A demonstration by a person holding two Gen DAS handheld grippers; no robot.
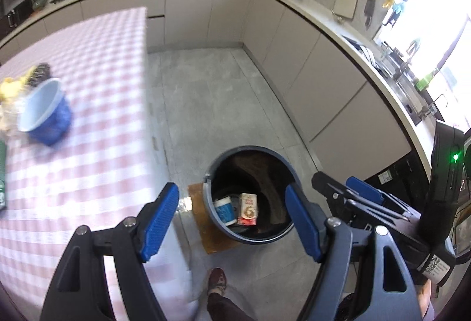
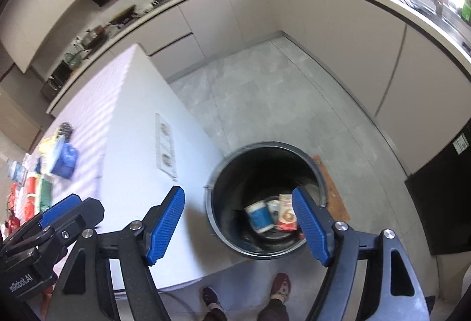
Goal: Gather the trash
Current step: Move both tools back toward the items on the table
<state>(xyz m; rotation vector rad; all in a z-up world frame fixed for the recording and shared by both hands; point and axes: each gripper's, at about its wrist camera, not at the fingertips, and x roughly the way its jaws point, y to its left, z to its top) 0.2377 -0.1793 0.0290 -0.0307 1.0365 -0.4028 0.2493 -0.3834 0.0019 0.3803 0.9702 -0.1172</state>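
Grey plastic forms the trash bin [image 1: 250, 194], which stands on the floor beside the worktop [image 1: 88, 144]. At its bottom lie a blue-and-white cup [image 1: 224, 210] and a red-and-white carton [image 1: 248, 209]. Your left gripper [image 1: 232, 221] and right gripper [image 2: 238, 225] both hang above the bin with jaws spread wide and nothing between them. On the checked worktop, a blue bowl [image 1: 44, 112] lies tipped on its side among other blurred items.

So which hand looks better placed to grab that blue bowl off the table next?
Probably the left: its tool is open and empty, nearer the blue bowl; the right tool, also empty, hangs by the bin.
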